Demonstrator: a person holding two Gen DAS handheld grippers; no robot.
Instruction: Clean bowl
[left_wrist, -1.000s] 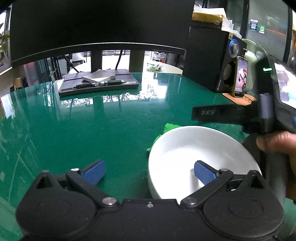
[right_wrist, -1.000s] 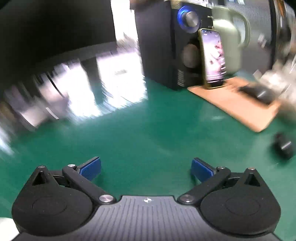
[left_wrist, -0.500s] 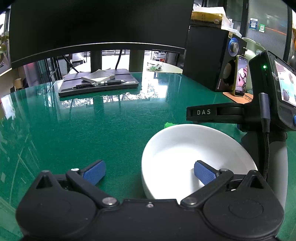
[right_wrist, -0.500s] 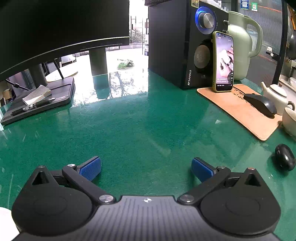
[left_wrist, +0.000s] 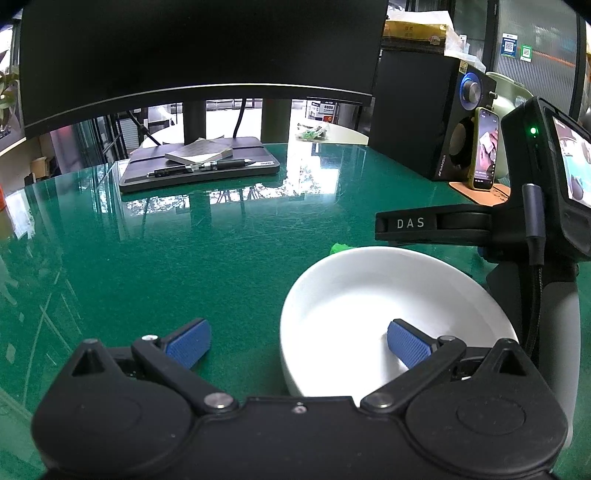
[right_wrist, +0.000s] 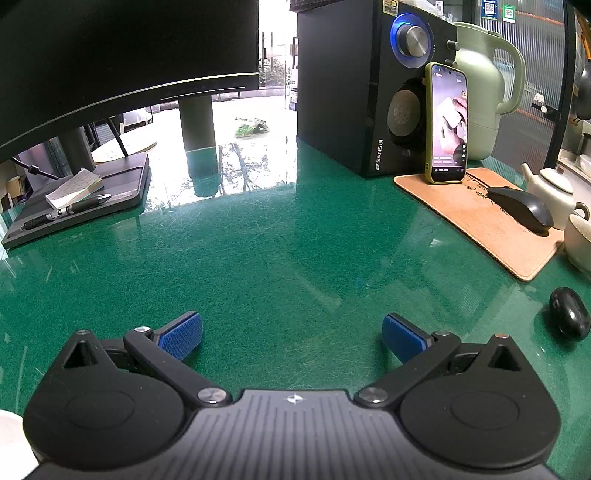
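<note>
Left tongs (left_wrist: 297, 345) spread wide, rim of the white bowl (left_wrist: 369, 295) between the pads; bowl at 4 o'clock on green surface (left_wrist: 184, 258), empty. Right tongs (right_wrist: 291, 334) spread, pinching nothing, over bare surface beyond the bowl.

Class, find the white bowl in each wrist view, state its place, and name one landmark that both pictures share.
Left wrist view: white bowl at lower right, by the left gripper.
Right wrist view: only a white sliver at the bottom left corner, probably the bowl.
Shared landmark: the phone leaning on the black speaker.
</note>
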